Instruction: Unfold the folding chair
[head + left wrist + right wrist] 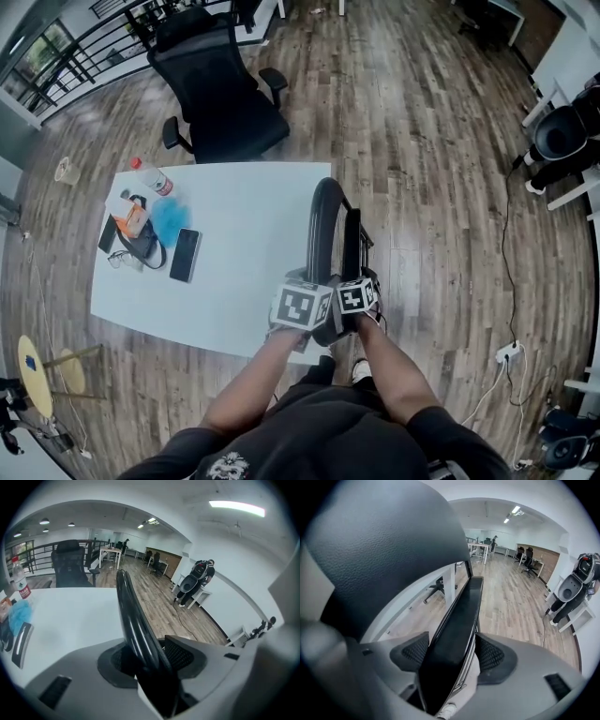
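Observation:
The folded black folding chair [323,220] stands upright against the right edge of a white table [248,234], just in front of the person. My left gripper [312,286] is shut on the chair's curved backrest tube [129,606], which runs up between the pads [180,656]. My right gripper [355,279] is shut on the flat black seat panel [461,616], which fills the gap between its pads [490,653]. Both marker cubes sit side by side at the chair's near end. The rounded black backrest [379,545] fills the upper left of the right gripper view.
On the table lie a phone [185,255], a blue cloth [171,217], a bag [131,223] and a bottle [150,176]. A black office chair [220,94] stands behind the table. A yellow stool [37,375] is at the left; a power strip [508,352] with cable lies on the right floor.

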{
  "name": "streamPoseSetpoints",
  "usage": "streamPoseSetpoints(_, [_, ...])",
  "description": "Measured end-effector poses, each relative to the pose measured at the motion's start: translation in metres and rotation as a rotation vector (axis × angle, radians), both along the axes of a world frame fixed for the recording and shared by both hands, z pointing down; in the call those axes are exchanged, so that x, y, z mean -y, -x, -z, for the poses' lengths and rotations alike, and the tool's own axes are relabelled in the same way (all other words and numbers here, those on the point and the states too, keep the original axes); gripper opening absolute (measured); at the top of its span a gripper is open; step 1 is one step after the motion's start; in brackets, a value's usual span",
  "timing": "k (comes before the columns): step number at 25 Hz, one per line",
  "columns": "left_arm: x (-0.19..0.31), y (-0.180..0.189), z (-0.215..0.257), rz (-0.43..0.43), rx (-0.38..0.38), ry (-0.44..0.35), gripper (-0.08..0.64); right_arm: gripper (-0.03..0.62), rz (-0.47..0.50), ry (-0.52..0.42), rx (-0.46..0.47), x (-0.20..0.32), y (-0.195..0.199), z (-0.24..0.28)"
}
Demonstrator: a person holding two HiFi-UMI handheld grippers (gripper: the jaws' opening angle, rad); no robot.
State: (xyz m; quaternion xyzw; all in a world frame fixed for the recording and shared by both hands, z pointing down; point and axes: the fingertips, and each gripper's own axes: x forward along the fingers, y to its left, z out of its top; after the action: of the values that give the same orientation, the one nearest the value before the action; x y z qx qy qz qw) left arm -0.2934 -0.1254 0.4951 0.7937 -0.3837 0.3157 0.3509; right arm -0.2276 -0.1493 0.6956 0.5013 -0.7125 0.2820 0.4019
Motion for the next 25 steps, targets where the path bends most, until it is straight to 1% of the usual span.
streamPoseSetpoints(3, [0.003,0.001,0.003,-0.003,-0.005,-0.009,0.176,0.307,-0.034,-0.015,0.031,0.001,-0.015,0.005])
streamPoseSetpoints(6, [0.003,-0.004,0.002,-0.025,-0.007,-0.020,0.178,0.307,-0.052,-0.038,0.047,-0.001,-0.036,0.006])
streamPoseSetpoints(8, [0.001,-0.009,0.001,-0.038,-0.001,-0.021,0.178,0.307,-0.070,-0.045,0.058,-0.005,-0.058,0.007])
streamPoseSetpoints(11, [-0.002,-0.017,-0.004,-0.055,0.018,-0.008,0.178,0.307,-0.093,-0.062,0.090,-0.010,-0.100,0.009])
streamPoseSetpoints(13, [-0.003,-0.021,-0.012,-0.069,0.042,0.012,0.178,0.307,-0.112,-0.061,0.143,-0.012,-0.128,0.007])
streamPoseSetpoints(15, [-0.006,-0.026,-0.025,-0.071,0.070,0.046,0.178,0.305,-0.135,-0.042,0.216,-0.014,-0.156,0.002])
streamPoseSetpoints(18, [-0.009,-0.037,-0.042,-0.058,0.105,0.083,0.178,0.305,-0.153,-0.013,0.316,-0.017,-0.201,-0.007])
streamPoseSetpoints(19, [-0.009,-0.043,-0.046,-0.046,0.106,0.095,0.178,0.307,-0.159,0.002,0.349,-0.019,-0.216,-0.011])
streamPoseSetpoints(20, [-0.008,-0.049,-0.050,-0.025,0.095,0.110,0.180,0.313,-0.164,0.019,0.377,-0.019,-0.232,-0.016])
streamPoseSetpoints(22, [-0.004,-0.062,-0.060,0.035,0.065,0.137,0.222,0.350,-0.172,0.056,0.426,-0.019,-0.264,-0.030])
streamPoseSetpoints(23, [-0.003,-0.065,-0.066,0.053,0.074,0.149,0.225,0.372,-0.185,0.075,0.459,-0.020,-0.278,-0.038])
streamPoseSetpoints(24, [-0.004,-0.067,-0.073,0.059,0.098,0.163,0.225,0.387,-0.203,0.092,0.496,-0.021,-0.291,-0.047])
streamPoseSetpoints(25, [-0.005,-0.070,-0.079,0.057,0.127,0.176,0.225,0.388,-0.218,0.105,0.530,-0.022,-0.304,-0.054])
